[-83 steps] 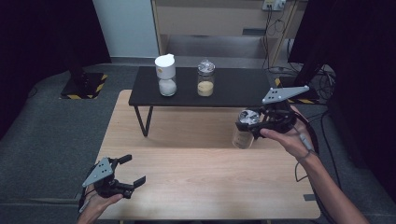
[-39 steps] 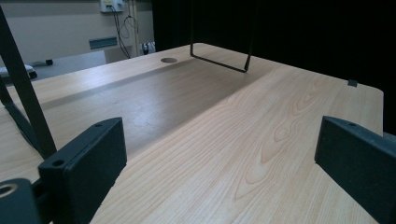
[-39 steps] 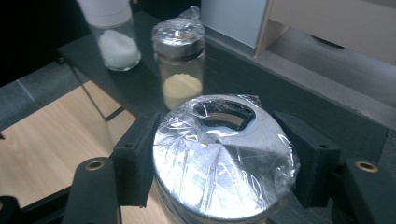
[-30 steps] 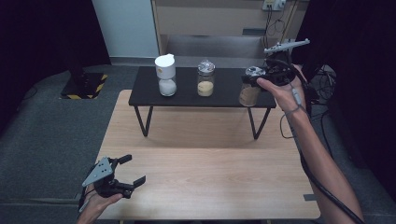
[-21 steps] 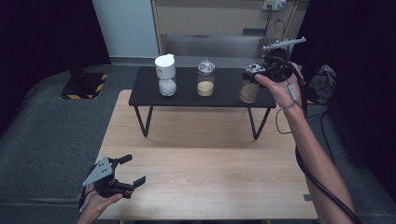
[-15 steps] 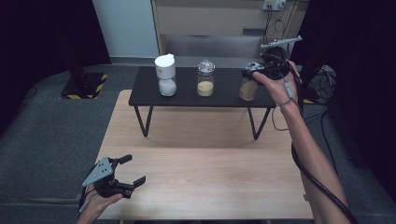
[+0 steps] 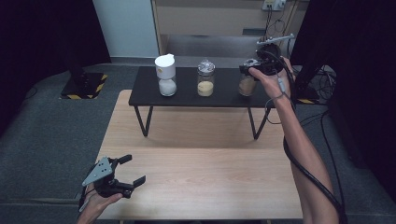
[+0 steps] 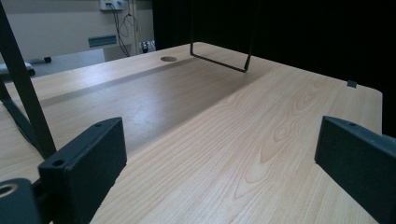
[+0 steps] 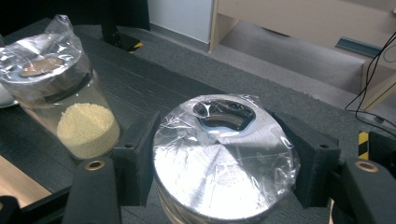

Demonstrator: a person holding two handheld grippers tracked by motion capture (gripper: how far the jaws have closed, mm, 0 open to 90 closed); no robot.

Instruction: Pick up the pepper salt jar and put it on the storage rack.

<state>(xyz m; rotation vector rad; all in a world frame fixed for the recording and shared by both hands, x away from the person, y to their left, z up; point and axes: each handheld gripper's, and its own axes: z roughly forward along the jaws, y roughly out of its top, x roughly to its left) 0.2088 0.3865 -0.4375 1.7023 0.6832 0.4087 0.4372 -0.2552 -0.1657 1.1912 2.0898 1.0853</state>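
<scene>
We see the right claw (image 7: 254,70) clamped on the lid of a jar (image 7: 246,85), its jaws pressing both sides of the foil-wrapped lid (image 9: 224,158) in the right gripper view. Against the earliest frame, where that jar hung above the wooden counter (image 7: 201,182), it is now at the right end of the low black table (image 7: 187,93), in line with the jar of yellow grains (image 7: 205,84) and the white-capped jar (image 7: 165,74). Over the last second it has only edged a little left and down. The left claw (image 7: 128,175) has kept its place at the counter's near left corner, jaws wide apart with nothing between them.

We cannot tell whether the held jar's base touches the black table; the hand (image 7: 268,77) and claw cover its top, and its contents look brownish but unclear.
</scene>
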